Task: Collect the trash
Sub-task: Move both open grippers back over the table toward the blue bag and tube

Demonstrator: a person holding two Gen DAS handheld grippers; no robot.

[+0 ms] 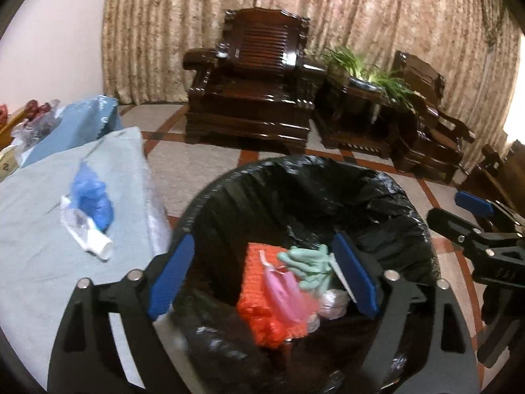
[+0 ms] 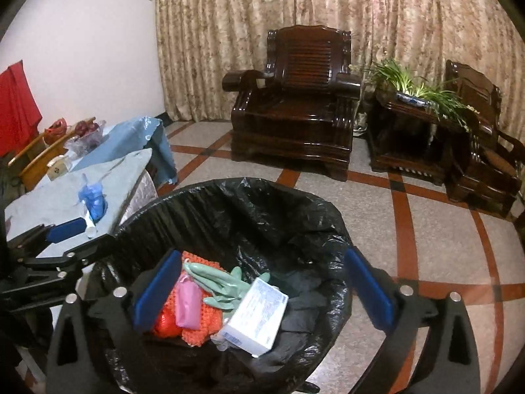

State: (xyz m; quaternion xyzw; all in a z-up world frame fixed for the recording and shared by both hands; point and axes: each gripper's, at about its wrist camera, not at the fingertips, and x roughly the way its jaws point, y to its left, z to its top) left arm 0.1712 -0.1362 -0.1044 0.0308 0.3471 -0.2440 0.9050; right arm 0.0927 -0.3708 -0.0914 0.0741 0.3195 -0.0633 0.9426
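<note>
Heavy patterned curtains (image 2: pixel 328 16) back a tiled floor (image 2: pixel 443 262) with dark wooden armchairs (image 2: pixel 295 105) and a potted plant (image 2: pixel 413 85) on a low stand between them. Nearer, a counter (image 1: pixel 39 262) under a pale blue cloth lies to the left of a bin lined with a black bag (image 2: pixel 262 216), the two just beside each other. Both grippers hang over the bin's mouth. Inside lie an orange mesh piece (image 1: pixel 259 295), a pink pouch (image 2: pixel 187 305), pale green rubber gloves (image 2: pixel 216 285) and a white box (image 2: pixel 256 315), all loose and touching no pad. The left gripper (image 1: pixel 262 282) has its fingers (image 1: pixel 170 275) wide apart with nothing between them, and so does the right gripper (image 2: pixel 262 295); neither holds anything. What remains to collect, by my reading, is on the counter: a crumpled blue glove (image 1: pixel 93 193) resting against a clear plastic wrapper (image 1: pixel 73 223) and a small white tube (image 1: pixel 103 249) whose long axis runs diagonally toward the bin. That pile lies up and to the left of the left gripper, which is clearly the nearer one; the right gripper would have to cross over its partner. The bin's rim stands between the fingers and the pile.
</note>
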